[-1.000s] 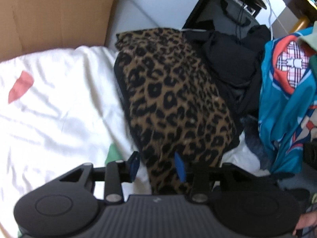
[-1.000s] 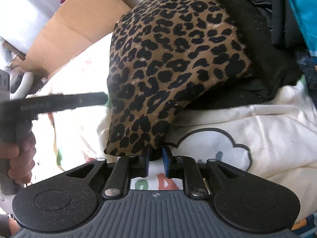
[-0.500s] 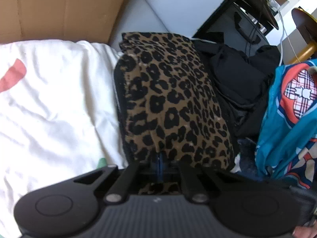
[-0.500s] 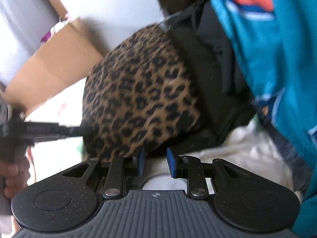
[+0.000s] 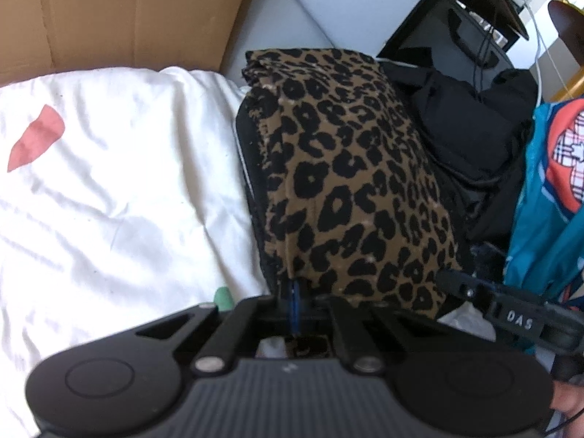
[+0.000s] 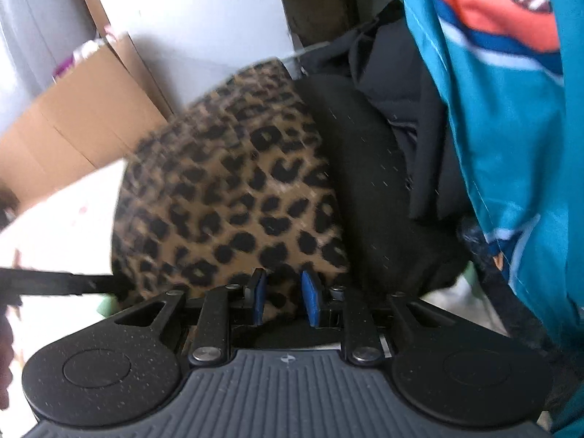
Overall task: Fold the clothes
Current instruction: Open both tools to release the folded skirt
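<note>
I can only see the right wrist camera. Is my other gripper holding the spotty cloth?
Observer: Yes. In the left wrist view, the left gripper is shut on the near edge of the leopard cloth.
Operator: Is anything under the cloth on that side?
Observer: A black layer shows along its left edge, next to the white sheet.
Operator: Is the sheet all white?
Observer: No, there is a red patch on it, far to the left.
</note>
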Demonstrator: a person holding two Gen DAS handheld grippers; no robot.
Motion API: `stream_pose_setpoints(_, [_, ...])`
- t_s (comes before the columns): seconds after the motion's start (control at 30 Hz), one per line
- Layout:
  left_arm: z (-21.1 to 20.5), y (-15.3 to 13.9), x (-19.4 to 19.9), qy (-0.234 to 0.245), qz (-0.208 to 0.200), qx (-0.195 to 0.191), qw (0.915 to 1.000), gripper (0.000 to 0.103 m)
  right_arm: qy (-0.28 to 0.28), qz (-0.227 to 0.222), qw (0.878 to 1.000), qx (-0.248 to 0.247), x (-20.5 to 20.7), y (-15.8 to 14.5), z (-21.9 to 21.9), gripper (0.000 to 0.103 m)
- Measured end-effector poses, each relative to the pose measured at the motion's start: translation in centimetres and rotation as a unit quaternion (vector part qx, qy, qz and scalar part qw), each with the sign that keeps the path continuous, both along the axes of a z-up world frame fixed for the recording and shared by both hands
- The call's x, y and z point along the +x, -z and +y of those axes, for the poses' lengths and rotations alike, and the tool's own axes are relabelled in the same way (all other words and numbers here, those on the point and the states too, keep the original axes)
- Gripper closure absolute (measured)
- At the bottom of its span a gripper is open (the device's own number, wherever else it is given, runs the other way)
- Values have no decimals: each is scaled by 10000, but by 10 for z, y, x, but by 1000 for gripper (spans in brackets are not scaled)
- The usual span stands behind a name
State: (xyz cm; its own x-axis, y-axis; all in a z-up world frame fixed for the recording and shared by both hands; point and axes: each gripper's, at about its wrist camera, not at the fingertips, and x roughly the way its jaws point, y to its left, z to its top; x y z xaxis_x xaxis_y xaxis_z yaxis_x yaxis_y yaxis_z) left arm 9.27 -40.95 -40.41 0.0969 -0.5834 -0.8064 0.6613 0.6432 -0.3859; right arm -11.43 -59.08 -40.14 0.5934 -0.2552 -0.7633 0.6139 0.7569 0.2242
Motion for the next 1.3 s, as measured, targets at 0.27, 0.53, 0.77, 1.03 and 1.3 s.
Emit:
stream_pose_setpoints(0.27, [6, -4, 4, 88, 35, 509, 9987, 99, 83, 22, 9997, 214, -8, -1, 1, 74])
stream_pose_setpoints(0.53, [16, -61, 4, 170, -198, 671, 9974, 48, -23, 73, 9985, 542, -1, -39, -1, 61])
stream_pose_setpoints(0.77, [30, -105, 10, 38, -236, 1000, 9947, 22, -23, 307, 9967, 745, 5, -73, 3, 31])
stream_pose_setpoints(1.03, [55, -166, 10, -345, -320, 1203, 9916, 12, 160, 528, 9956, 760, 0, -122, 7, 18])
stream_pose_setpoints(1.3, [82, -230, 9, -498, -297, 1094, 9923, 3, 228, 414, 9942, 963, -8, -180, 11, 10])
